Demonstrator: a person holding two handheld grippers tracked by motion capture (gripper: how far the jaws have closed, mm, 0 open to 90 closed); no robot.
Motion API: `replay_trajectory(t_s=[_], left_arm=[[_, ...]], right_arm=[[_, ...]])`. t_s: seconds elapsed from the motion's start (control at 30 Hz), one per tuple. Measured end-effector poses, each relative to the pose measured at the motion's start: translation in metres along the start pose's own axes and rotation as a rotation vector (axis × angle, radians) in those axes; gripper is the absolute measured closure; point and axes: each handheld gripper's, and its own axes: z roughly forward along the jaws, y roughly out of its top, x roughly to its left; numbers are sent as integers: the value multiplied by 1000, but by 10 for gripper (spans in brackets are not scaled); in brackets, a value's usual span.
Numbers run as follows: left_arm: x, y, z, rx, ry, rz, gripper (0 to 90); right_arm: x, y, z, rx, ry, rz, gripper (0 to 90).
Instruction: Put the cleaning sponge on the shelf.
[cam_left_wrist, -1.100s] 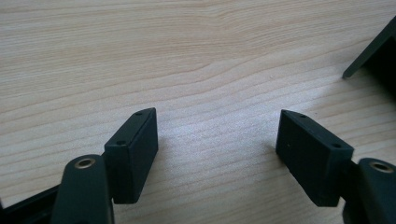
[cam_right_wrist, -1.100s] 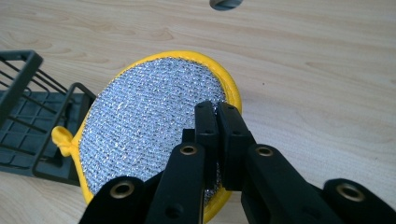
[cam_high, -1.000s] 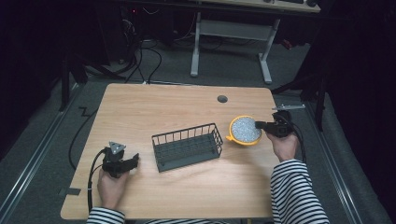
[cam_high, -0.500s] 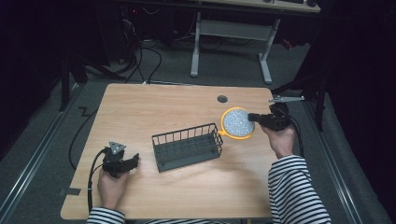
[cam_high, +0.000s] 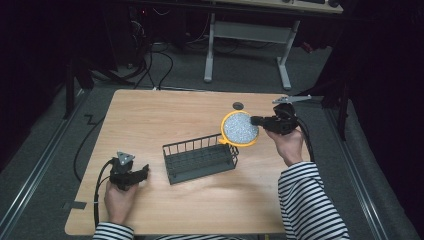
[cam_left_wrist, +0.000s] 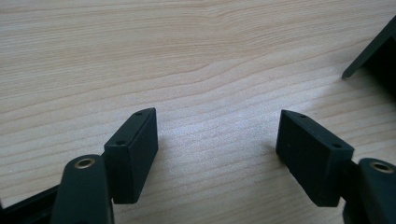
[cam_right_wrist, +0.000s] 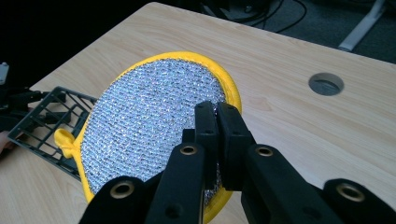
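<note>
**Pad in my right gripper, above the table**

My right gripper (cam_high: 256, 120) is closed tight on the edge of the pad (cam_high: 240, 128), a round silver one with a yellow rim. In the right gripper view my two jaws press together on the near rim of the pad (cam_right_wrist: 154, 121), and its small yellow loop hangs at the side far from the jaws. I hold the pad tilted, off the table (cam_high: 150, 115). Below the pad and beyond it from my jaws is the wire rack (cam_high: 200, 159); the pad's lower edge looks just above the rack's near corner, and I cannot tell if they touch. A round hole (cam_right_wrist: 326, 84) in the table is beside my gripper.

My left gripper (cam_high: 142, 172) rests on the table with jaws wide and nothing between them. The rack is just beside it.
</note>
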Motion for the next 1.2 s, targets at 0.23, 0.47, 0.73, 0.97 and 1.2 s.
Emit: replay_trajectory(t_s=[0.23,0.47,0.73,0.97,1.2], left_arm=[[0,0,0,-1,0,0,300],[0,0,0,-2,0,0,300],[0,0,0,-2,-1,-1,300],[0,0,0,-2,-2,-2,299],[0,0,0,-2,-2,-1,299]], right_arm=[[16,9,16,1,37,-31,883],[32,14,35,20,55,-57,882],[44,13,60,45,77,-70,881],[49,10,72,57,69,-86,880],[53,5,77,62,55,-106,878]])
